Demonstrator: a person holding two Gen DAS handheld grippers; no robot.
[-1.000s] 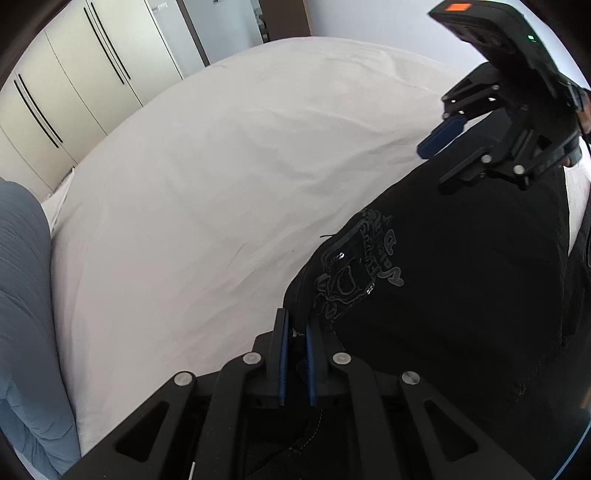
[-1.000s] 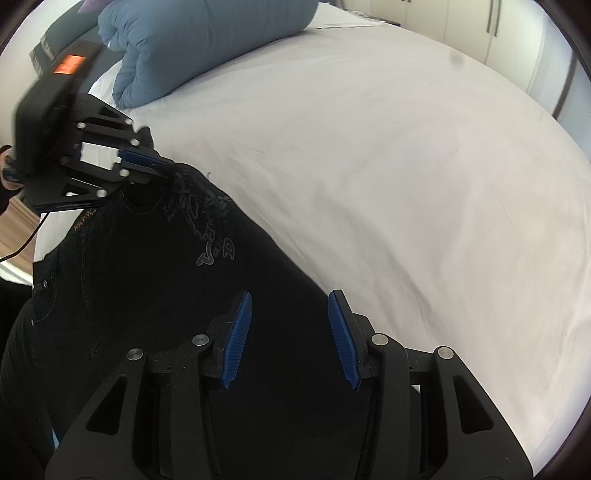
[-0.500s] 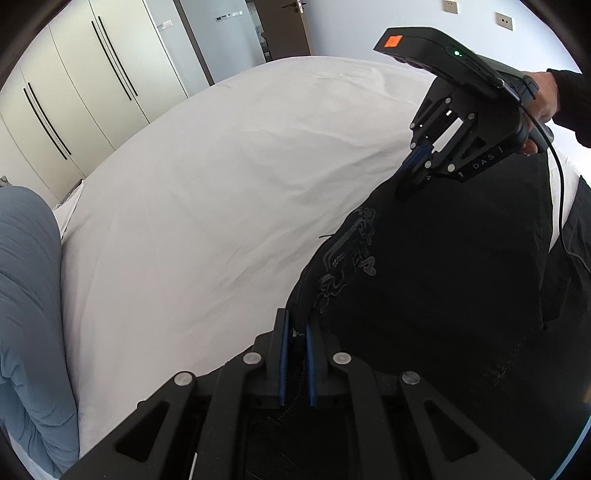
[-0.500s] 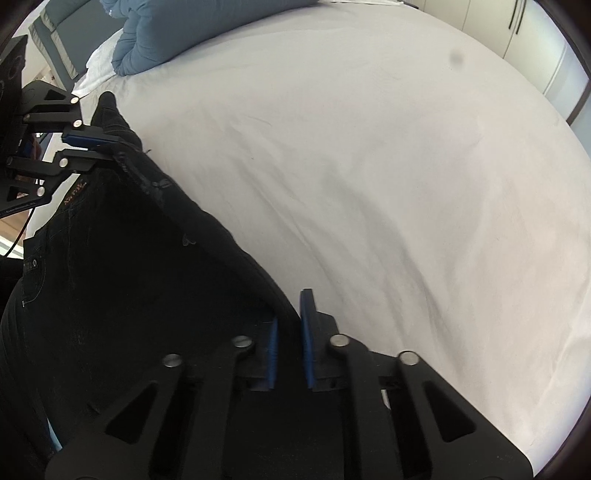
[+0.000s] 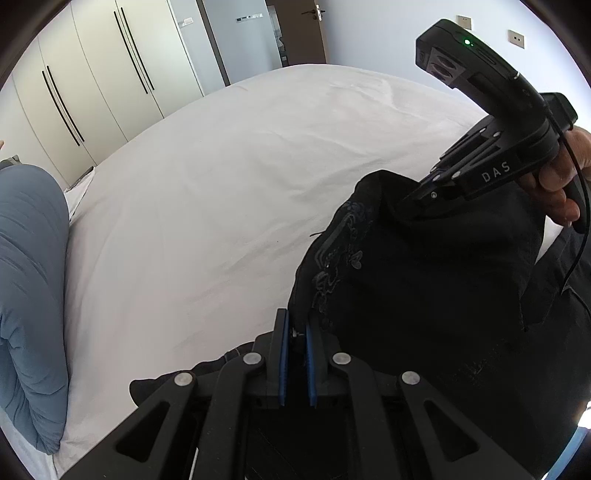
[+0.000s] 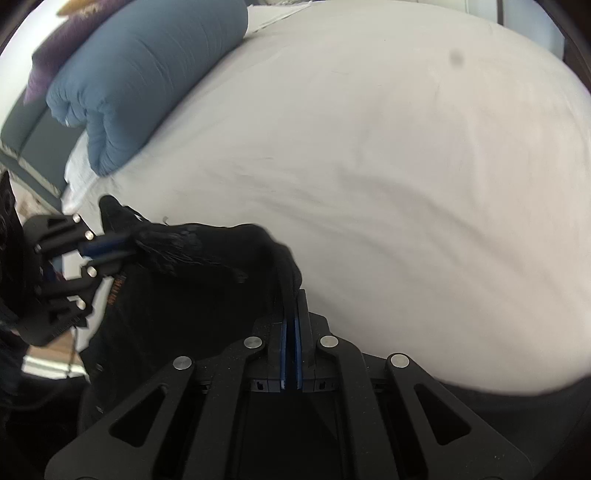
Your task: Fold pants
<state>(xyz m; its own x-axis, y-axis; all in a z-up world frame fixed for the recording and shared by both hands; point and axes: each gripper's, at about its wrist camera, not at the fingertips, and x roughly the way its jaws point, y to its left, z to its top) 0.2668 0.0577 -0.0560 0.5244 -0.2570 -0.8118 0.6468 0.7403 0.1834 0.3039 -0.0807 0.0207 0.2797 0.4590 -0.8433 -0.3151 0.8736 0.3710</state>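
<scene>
Gripping the black pants [image 5: 424,295] at one edge, the left gripper [image 5: 294,332] has its blue pads [image 5: 282,354] pressed together on a fold of the dark fabric in the left wrist view. The pants hang raised above the white bed [image 5: 221,184], over its near edge, with a grey embroidered pattern [image 5: 336,254] visible along the upper edge of the cloth. The right gripper [image 5: 410,201] enters from the right, held by a hand [image 5: 557,184]; its tips are buried in the raised fabric, so from this view it cannot be told how the fingers stand. A folded blue duvet [image 5: 29,295] lies at the left edge of the bed. White wardrobe doors [image 5: 92,81] and a door [image 5: 299,29] stand beyond the far edge.

In the right wrist view, the right gripper [image 6: 291,314] has its blue pads [image 6: 283,350] closed tight on a black fold of the pants [image 6: 184,302], just above the near edge of the bed [image 6: 406,184]. The left gripper [image 6: 127,249] appears at the left, clamped on the same upper edge of the pants, which sags in a loose span between the two grippers. The blue duvet [image 6: 140,74] lies at the far left corner of the bed, with a purple item [image 6: 55,44] behind it.
</scene>
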